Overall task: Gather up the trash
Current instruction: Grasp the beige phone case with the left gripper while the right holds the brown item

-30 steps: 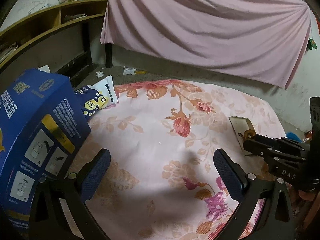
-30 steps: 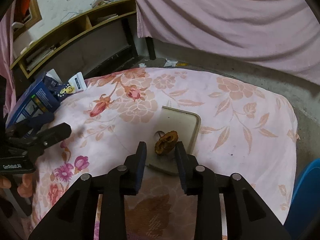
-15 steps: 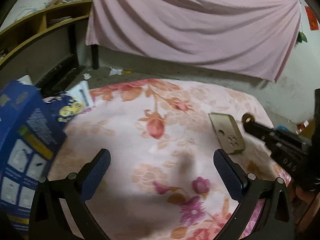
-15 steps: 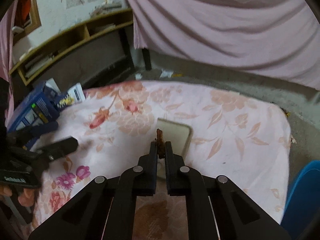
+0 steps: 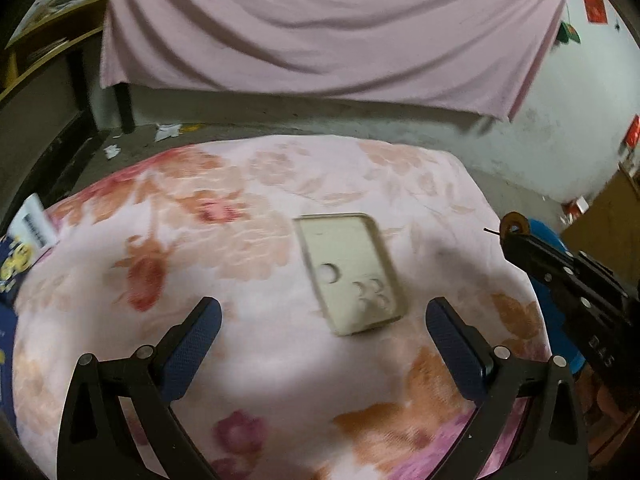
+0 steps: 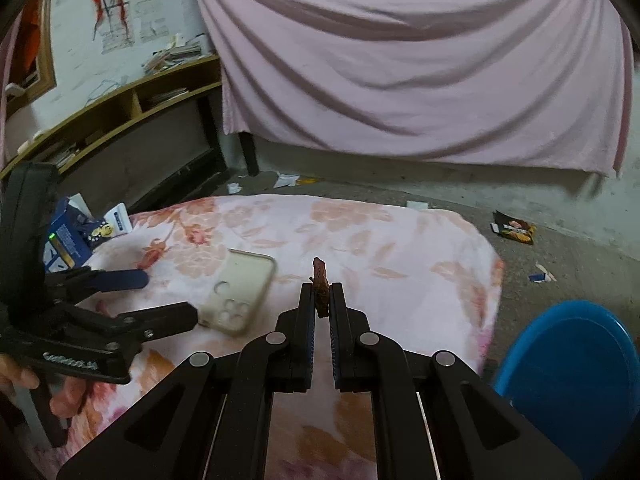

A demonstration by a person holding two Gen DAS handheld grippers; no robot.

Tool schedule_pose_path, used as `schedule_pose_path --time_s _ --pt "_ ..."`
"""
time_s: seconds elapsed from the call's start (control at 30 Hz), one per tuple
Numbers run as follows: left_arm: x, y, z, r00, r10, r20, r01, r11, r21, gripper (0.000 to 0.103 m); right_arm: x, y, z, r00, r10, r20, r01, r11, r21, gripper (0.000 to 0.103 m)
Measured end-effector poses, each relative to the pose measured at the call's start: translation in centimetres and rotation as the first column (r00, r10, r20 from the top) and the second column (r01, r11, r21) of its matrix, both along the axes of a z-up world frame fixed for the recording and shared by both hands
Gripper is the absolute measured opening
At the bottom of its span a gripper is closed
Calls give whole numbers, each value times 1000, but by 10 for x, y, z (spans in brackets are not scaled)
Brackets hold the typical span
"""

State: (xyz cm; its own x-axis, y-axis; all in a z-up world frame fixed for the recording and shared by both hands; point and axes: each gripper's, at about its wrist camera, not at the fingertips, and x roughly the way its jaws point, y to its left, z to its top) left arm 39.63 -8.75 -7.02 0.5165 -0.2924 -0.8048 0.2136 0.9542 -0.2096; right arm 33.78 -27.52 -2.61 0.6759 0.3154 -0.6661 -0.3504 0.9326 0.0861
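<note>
My right gripper (image 6: 321,292) is shut on a small brown dried scrap (image 6: 321,280), held above the floral cloth; the same scrap (image 5: 515,226) shows as a brown ring at that gripper's tip at the right of the left wrist view. A beige phone case (image 5: 350,272) lies flat on the cloth, and in the right wrist view the phone case (image 6: 238,290) sits left of the scrap. My left gripper (image 5: 322,320) is open with nothing between its blue pads, the case just ahead of it. From the right wrist, the left gripper (image 6: 160,300) hangs near the case's left edge.
A blue bin (image 6: 576,376) stands low at the right beside the floral-covered table (image 5: 240,360). A blue carton (image 6: 68,240) and a yellow-and-blue packet (image 5: 20,256) lie at the table's left end. Wrappers (image 6: 514,228) and paper bits litter the concrete floor. A pink sheet (image 5: 320,28) hangs behind.
The right gripper closed on the brown scrap and lifted it off the phone case toward the right. The left gripper swung right, so the case now sits ahead of it and the blue carton left its view.
</note>
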Motion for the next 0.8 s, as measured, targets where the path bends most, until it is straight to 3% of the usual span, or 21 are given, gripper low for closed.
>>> schedule_pose_path --time_s 0.27,0.37,0.57,0.67,0.7,0.73,0.8 --pt "17 -35 -13 999 -32 -34 34 996 78 70 -14 -30 -1 999 -34 7 34 999 7 5" --pt "20 -41 -16 999 -25 -37 28 995 96 51 -16 -35 -3 999 -38 0 38 999 8 5" --pt "15 -43 -15 999 -13 -36 15 998 58 50 -22 -41 -4 1000 -30 4 30 999 24 5" --pt "4 -43 -5 1000 -1 0 1 999 38 49 -28 -43 -1 999 -28 32 27 999 26 5" --pt "0 -45 1 999 3 32 -5 999 38 33 -29 -43 1 999 -28 43 27 999 26 5" --pt "-4 -46 6 999 4 54 -7 999 48 5 -32 -44 3 998 -31 55 30 999 26 5" --pt "-8 -52 16 998 1 65 -3 999 35 5 -37 -47 8 996 -37 82 34 999 38 5"
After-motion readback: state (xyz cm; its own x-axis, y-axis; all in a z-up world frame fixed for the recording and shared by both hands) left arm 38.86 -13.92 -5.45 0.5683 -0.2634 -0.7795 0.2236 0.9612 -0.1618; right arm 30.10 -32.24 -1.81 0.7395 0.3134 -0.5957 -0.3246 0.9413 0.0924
